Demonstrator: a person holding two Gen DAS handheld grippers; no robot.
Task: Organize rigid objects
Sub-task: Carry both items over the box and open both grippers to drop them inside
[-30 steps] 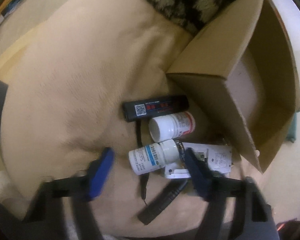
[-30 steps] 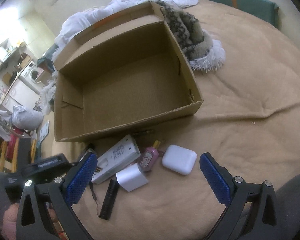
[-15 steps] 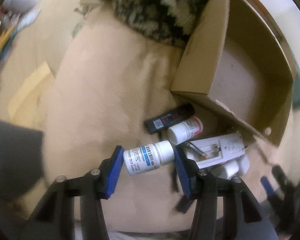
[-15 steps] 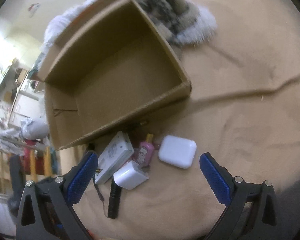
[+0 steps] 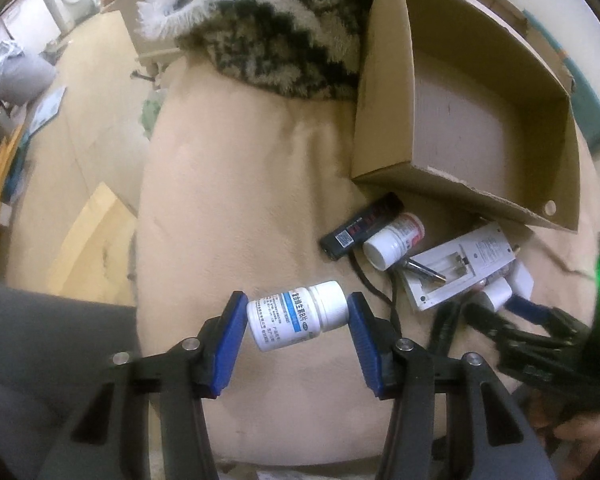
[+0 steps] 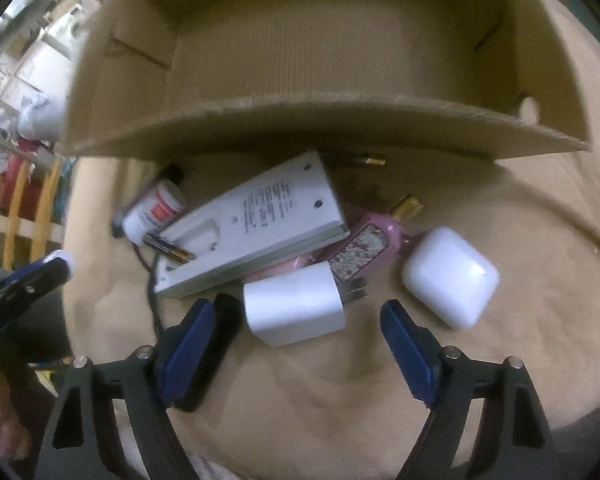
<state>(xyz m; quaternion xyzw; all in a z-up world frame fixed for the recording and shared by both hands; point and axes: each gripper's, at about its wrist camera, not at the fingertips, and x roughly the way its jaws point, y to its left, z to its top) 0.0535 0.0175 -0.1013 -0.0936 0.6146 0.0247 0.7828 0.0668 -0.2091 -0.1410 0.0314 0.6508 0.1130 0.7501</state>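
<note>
My left gripper (image 5: 298,314) is shut on a white pill bottle with a blue label (image 5: 296,316) and holds it above the beige blanket. An open cardboard box (image 5: 384,132) lies beyond. By its front wall lie a black device (image 5: 362,227), a second white bottle with red label (image 5: 394,238) and a white charger (image 5: 466,264). My right gripper (image 6: 298,320) is open, its jaws on either side of a white plug adapter (image 6: 294,308). Beside it lie the charger (image 6: 256,228), a pink bottle (image 6: 370,242) and a white earbud case (image 6: 450,276).
A furry patterned blanket (image 5: 276,28) lies behind the box. The bed edge drops to a wooden floor (image 5: 80,140) on the left. A black cylinder (image 6: 212,356) lies by my right gripper's left finger. The box's front wall (image 6: 320,126) stands close ahead.
My left gripper closed on the blue-label bottle and lifted it off the blanket. My right gripper moved down and forward to the white plug adapter, and narrowed.
</note>
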